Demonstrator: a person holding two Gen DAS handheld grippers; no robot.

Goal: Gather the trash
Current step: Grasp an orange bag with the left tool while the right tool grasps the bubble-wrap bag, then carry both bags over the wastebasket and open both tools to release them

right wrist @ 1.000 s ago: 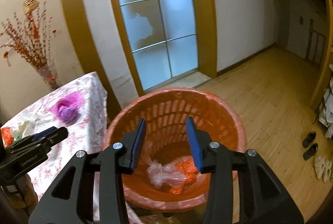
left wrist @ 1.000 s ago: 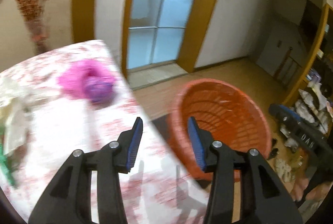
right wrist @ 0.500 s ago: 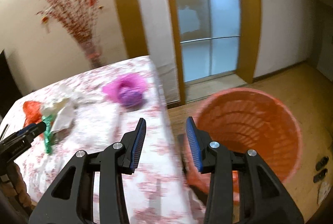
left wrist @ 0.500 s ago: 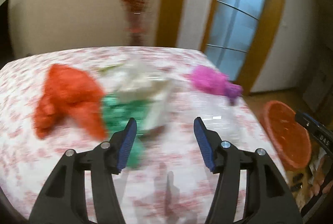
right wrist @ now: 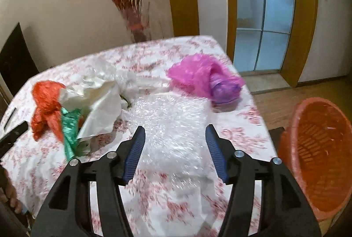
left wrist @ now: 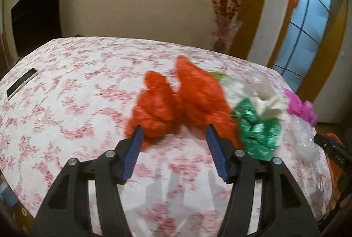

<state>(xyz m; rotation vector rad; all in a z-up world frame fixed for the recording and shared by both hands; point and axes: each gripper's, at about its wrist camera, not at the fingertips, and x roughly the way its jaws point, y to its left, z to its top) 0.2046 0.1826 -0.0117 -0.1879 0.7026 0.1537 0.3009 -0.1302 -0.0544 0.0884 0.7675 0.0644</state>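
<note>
Trash lies bunched on the counter (left wrist: 66, 104): red bag (left wrist: 154, 111) just ahead of the left claw (left wrist: 173, 149), bubble wrap (right wrist: 171, 122) ahead of the right claw (right wrist: 175, 146). Both claws have just been opening, nothing between them. We descend, straddle a fold, then pinch.

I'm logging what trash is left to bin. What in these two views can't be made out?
- Basket, right wrist view: cut by the edge; its bottom and contents are unseen.
- Basket, left wrist view: only an orange sliver behind the right gripper.
- Green bag, right wrist view: partly under the white bag.
- Flat object, left wrist view: too small to identify.
- Bubble wrap: motion-blurred; its near edge is unclear.
</note>
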